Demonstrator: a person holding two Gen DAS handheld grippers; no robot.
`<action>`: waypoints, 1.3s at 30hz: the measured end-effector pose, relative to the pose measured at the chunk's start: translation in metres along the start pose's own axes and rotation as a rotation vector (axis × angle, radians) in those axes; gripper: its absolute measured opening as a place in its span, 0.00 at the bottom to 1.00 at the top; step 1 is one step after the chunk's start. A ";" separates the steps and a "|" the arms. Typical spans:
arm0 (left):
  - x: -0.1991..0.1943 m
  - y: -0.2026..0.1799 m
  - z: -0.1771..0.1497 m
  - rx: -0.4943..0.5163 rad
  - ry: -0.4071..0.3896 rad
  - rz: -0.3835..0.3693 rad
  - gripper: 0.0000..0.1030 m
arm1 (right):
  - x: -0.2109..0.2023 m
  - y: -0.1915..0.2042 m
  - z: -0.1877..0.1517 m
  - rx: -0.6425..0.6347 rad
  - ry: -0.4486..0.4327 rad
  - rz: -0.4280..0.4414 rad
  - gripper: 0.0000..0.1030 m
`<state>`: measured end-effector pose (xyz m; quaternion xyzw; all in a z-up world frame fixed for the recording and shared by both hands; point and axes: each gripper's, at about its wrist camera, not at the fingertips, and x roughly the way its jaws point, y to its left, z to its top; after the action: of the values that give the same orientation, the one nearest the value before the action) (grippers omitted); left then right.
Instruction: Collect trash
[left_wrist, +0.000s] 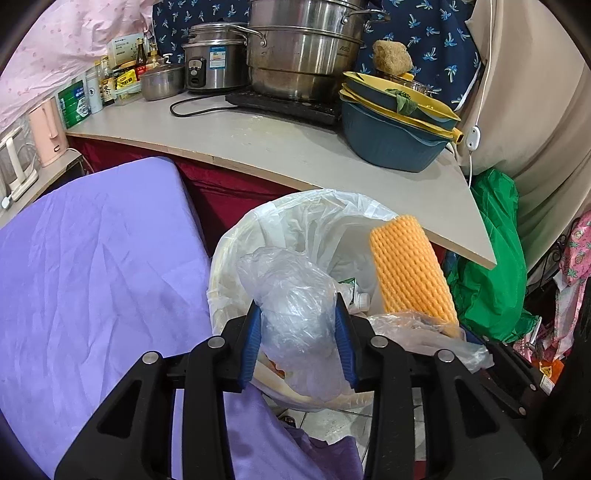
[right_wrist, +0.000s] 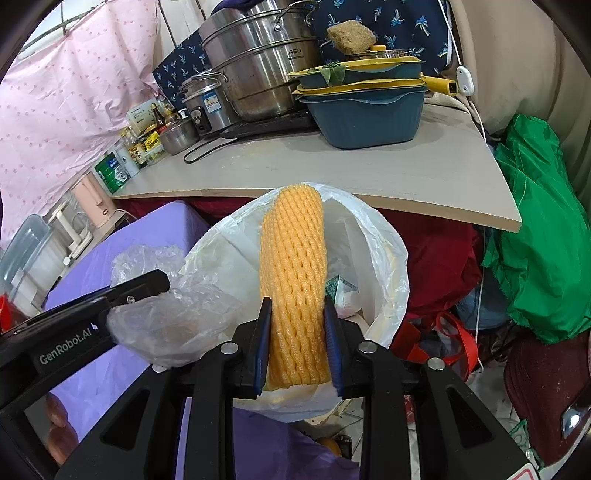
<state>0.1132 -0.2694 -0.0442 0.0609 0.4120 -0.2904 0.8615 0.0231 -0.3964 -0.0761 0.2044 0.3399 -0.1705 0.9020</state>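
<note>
A bin lined with a white plastic bag (left_wrist: 295, 218) stands below the counter edge. My left gripper (left_wrist: 297, 310) is shut on a crumpled clear plastic bag (left_wrist: 284, 273), held over the bin's near rim. To its right, a ribbed orange foam net sleeve (left_wrist: 410, 266) stands upright over the bin. In the right wrist view my right gripper (right_wrist: 296, 301) is shut on that foam net (right_wrist: 293, 240), blue pads against both sides, above the liner (right_wrist: 388, 266). The clear bag (right_wrist: 177, 314) shows to its left.
A grey counter board (left_wrist: 295, 147) carries steel pots (left_wrist: 303, 55) and stacked blue and yellow basins (left_wrist: 395, 122). A purple cloth-covered surface (left_wrist: 92, 258) lies left of the bin, a green bag (left_wrist: 495, 258) right. A small carton and bottle (right_wrist: 343, 291) lie in the bin.
</note>
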 end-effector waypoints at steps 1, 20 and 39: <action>0.002 -0.001 0.000 0.001 0.002 0.003 0.34 | 0.001 0.000 0.001 0.000 0.001 0.000 0.27; -0.016 0.018 0.010 -0.061 -0.053 0.066 0.77 | -0.018 0.013 0.016 -0.026 -0.068 -0.014 0.52; -0.077 0.056 -0.009 -0.077 -0.069 0.169 0.89 | -0.065 0.053 0.011 -0.167 -0.005 -0.104 0.83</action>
<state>0.0995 -0.1855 0.0000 0.0520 0.3864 -0.2026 0.8983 0.0070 -0.3455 -0.0107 0.1102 0.3609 -0.1884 0.9067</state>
